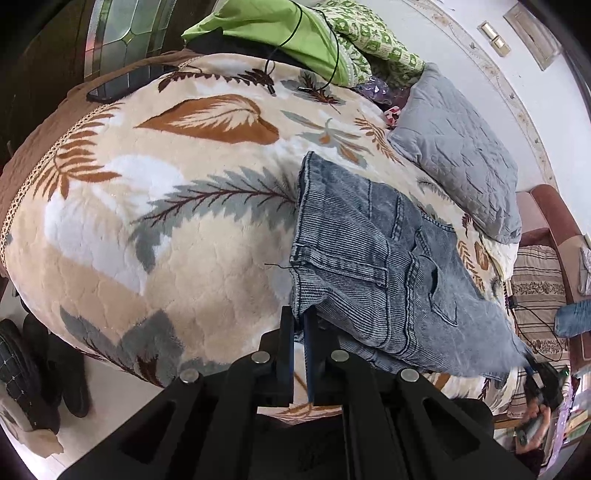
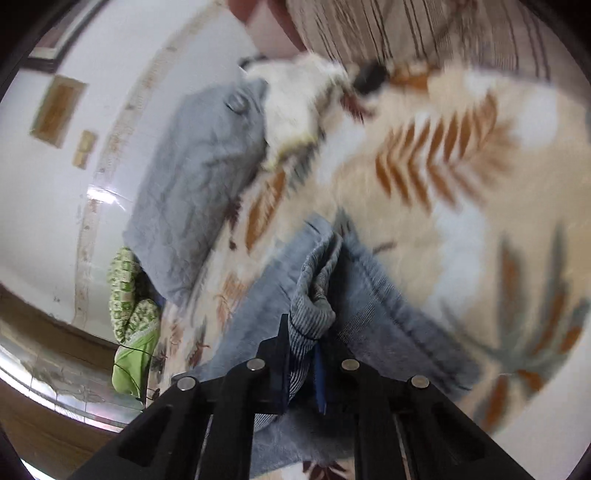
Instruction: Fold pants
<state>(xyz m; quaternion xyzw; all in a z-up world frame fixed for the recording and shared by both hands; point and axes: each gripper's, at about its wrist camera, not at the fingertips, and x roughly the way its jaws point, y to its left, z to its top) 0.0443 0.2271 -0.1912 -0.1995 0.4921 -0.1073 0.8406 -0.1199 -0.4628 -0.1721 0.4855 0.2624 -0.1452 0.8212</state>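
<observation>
Now carry both pinched edges of the faded blue-grey corduroy-ribbed denim pants [image 1: 373,254] together: left hand-held gripper [image 1: 300,321] clamped on hem low-centre, right hand-held gripper [image 2: 301,332] nipping bunched cloth.

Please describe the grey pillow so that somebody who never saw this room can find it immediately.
Start at the bed, covered by a cream blanket with a big leaf pattern. Follow it to the side along the white wall, past the jeans. The pillow lies there flat: plain grey and quilted, unlike the green patterned bedding heaped next to it.
</observation>
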